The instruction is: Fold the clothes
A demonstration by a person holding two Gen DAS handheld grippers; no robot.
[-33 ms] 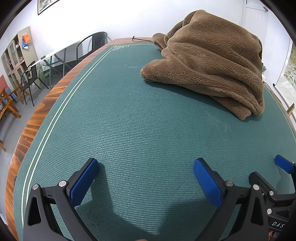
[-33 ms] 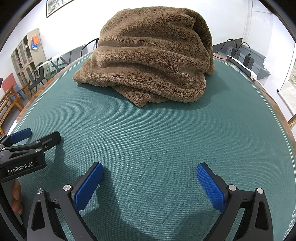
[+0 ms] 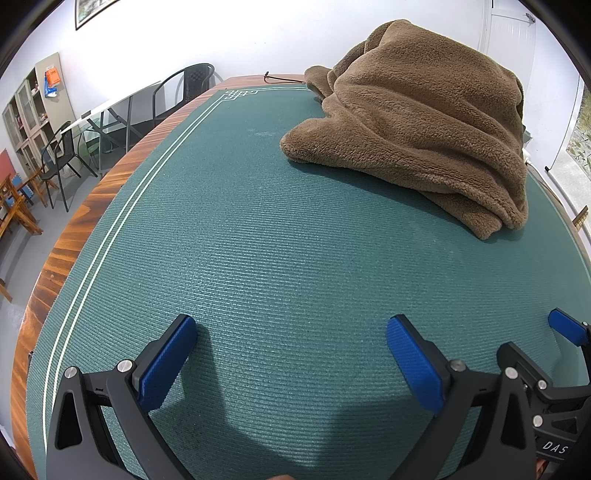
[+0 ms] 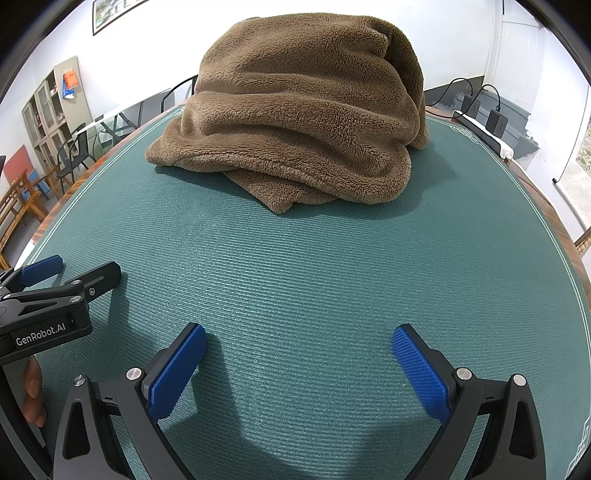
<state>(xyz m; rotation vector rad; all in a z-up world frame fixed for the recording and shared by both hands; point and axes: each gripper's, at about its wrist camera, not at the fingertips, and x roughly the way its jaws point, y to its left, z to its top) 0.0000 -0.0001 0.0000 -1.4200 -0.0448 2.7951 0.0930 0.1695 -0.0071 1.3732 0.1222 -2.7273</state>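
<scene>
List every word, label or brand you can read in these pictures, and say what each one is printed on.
"GenRobot.AI": white lettering on the black body of the left hand-held gripper, seen in the right wrist view.
"DAS": white letters, cut off by the picture's edge, on the black body of the right hand-held gripper, seen in the left wrist view.
Too small or blurred to read: the orange paper on the cabinet and the framed picture on the wall.

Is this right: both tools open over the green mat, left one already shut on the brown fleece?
Not quite. The left tool is open and empty, well short of the brown fleece, as the left wrist view shows. The right tool is open too, over the green mat, with the fleece lying crumpled and untouched.
</scene>
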